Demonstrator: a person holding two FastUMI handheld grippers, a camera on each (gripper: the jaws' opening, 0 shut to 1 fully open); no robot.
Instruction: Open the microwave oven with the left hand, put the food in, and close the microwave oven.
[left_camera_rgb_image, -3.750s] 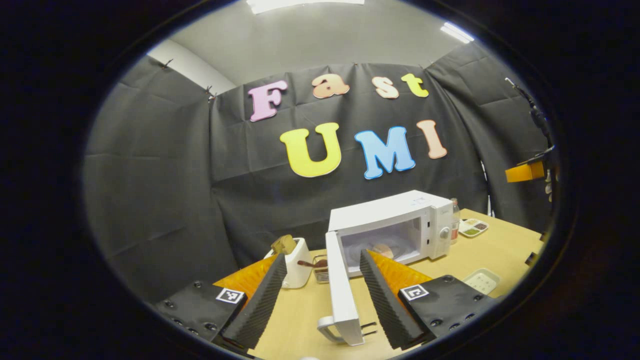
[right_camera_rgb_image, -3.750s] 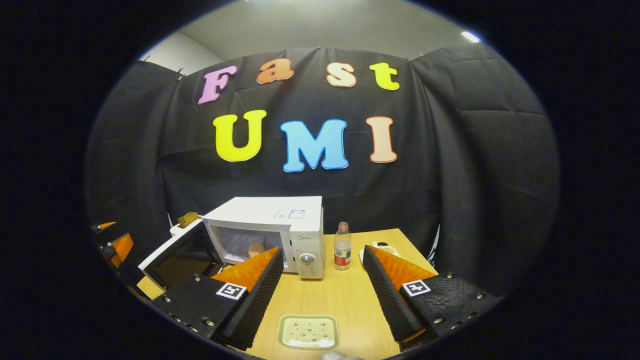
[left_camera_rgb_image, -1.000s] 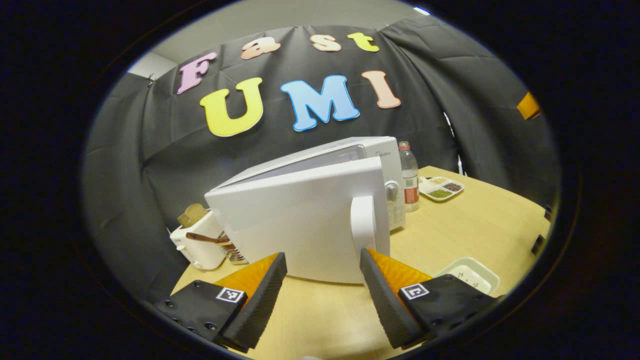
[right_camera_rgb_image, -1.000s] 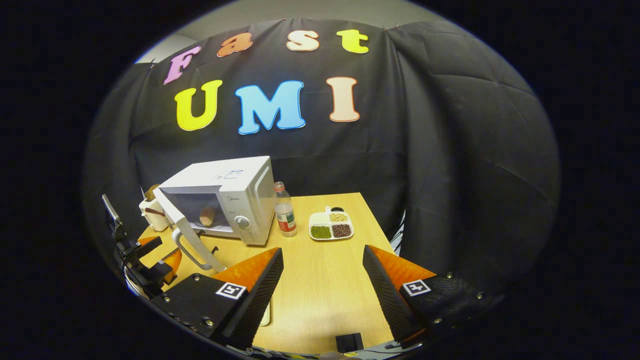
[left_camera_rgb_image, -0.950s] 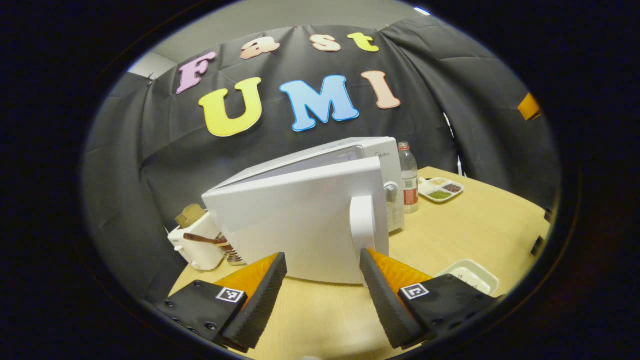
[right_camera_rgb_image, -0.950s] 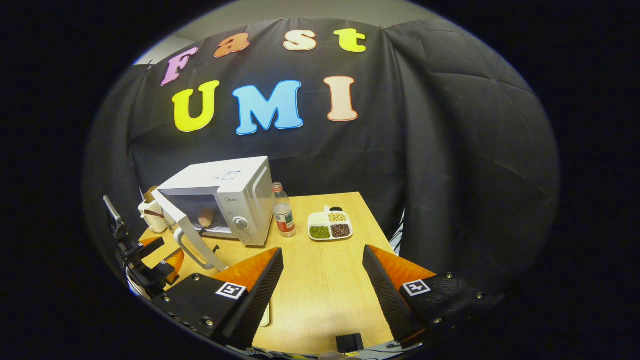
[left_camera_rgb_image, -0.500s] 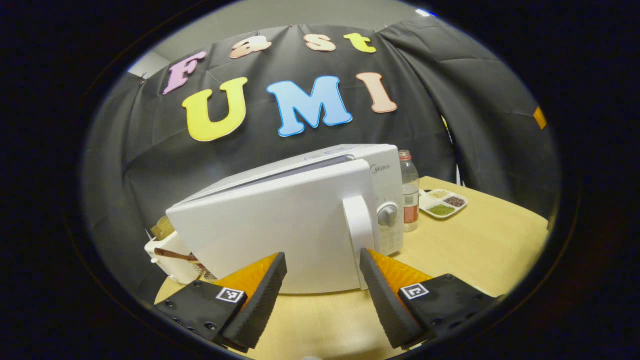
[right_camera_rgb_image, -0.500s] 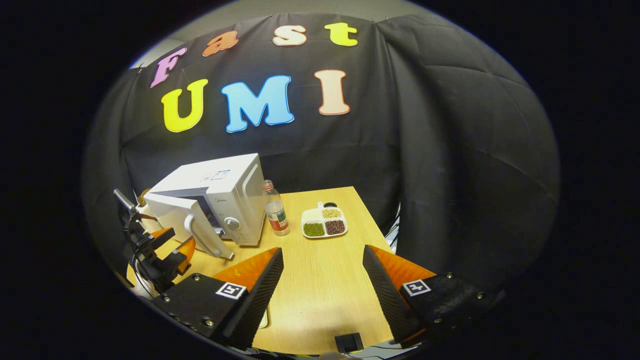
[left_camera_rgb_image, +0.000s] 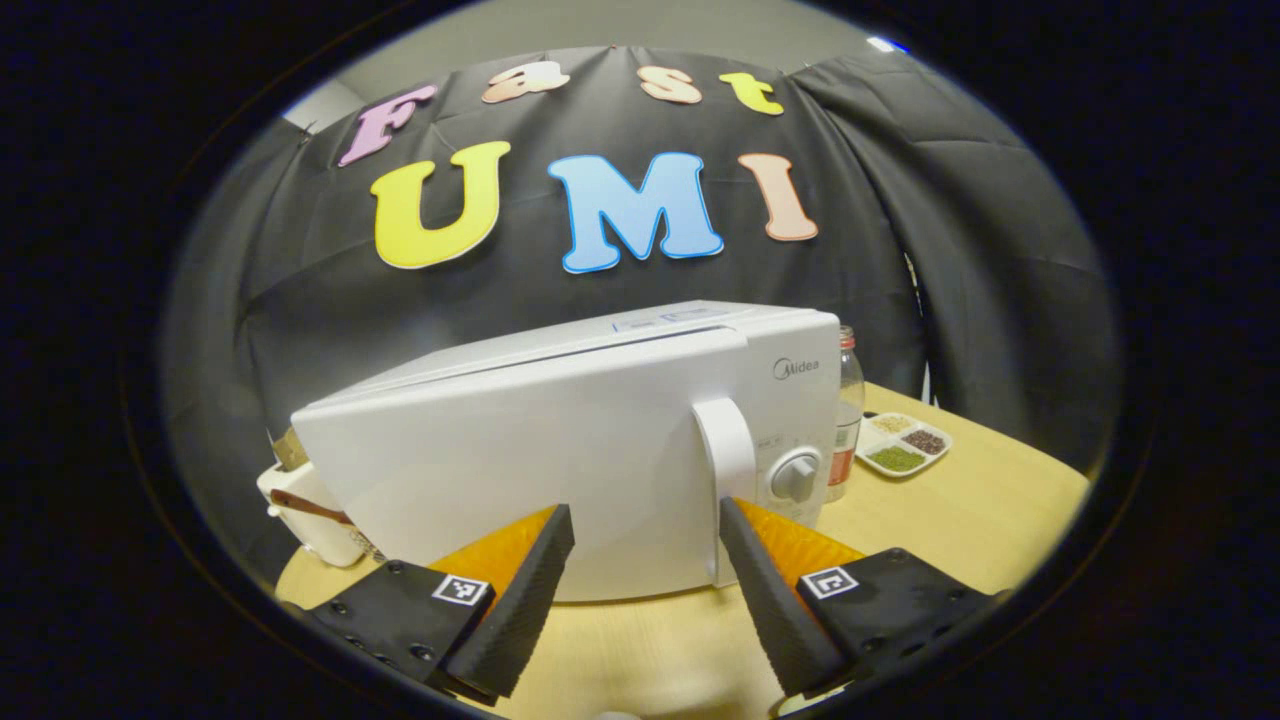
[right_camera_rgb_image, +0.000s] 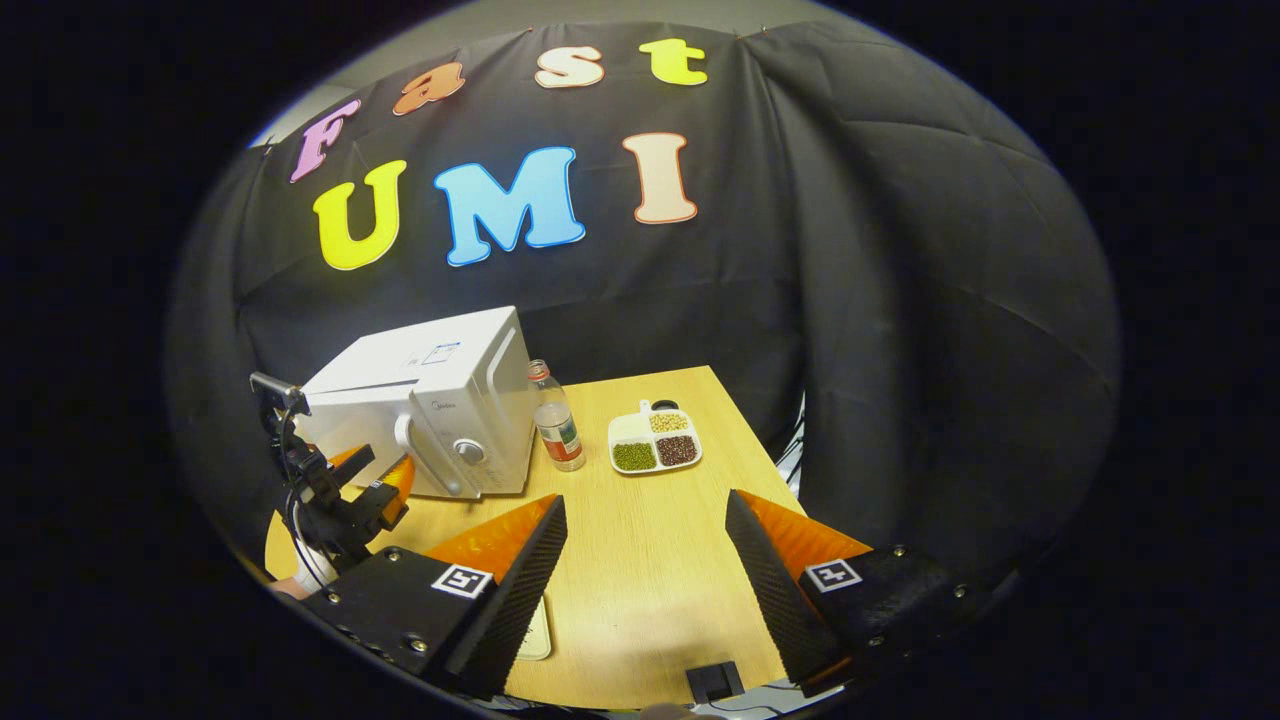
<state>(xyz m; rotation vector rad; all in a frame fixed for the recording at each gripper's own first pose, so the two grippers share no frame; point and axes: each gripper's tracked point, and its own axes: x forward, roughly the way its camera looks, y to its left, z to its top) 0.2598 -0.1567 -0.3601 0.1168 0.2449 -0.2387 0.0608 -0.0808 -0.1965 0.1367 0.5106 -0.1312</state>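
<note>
The white microwave (left_camera_rgb_image: 560, 450) stands close in front of my left gripper (left_camera_rgb_image: 642, 515), its door swung to against the body with just a thin seam along the top. My left gripper is open and empty, its fingertips right at the door's lower face, just left of the handle (left_camera_rgb_image: 725, 440); I cannot tell if they touch. The food is hidden behind the door. In the right gripper view the microwave (right_camera_rgb_image: 430, 400) sits at the table's back left, with the left gripper (right_camera_rgb_image: 355, 490) in front of its door. My right gripper (right_camera_rgb_image: 645, 505) is open and empty above the table (right_camera_rgb_image: 640, 570).
A plastic bottle (right_camera_rgb_image: 553, 415) stands just right of the microwave, and a divided tray of beans (right_camera_rgb_image: 655, 440) lies beyond it. A white toaster (left_camera_rgb_image: 300, 500) is left of the microwave. A white dish (right_camera_rgb_image: 537, 630) is half hidden behind my right gripper's finger.
The microwave door has swung from wide open to against the body, with my left gripper following close behind it. My right gripper has drawn back from the microwave and stayed open.
</note>
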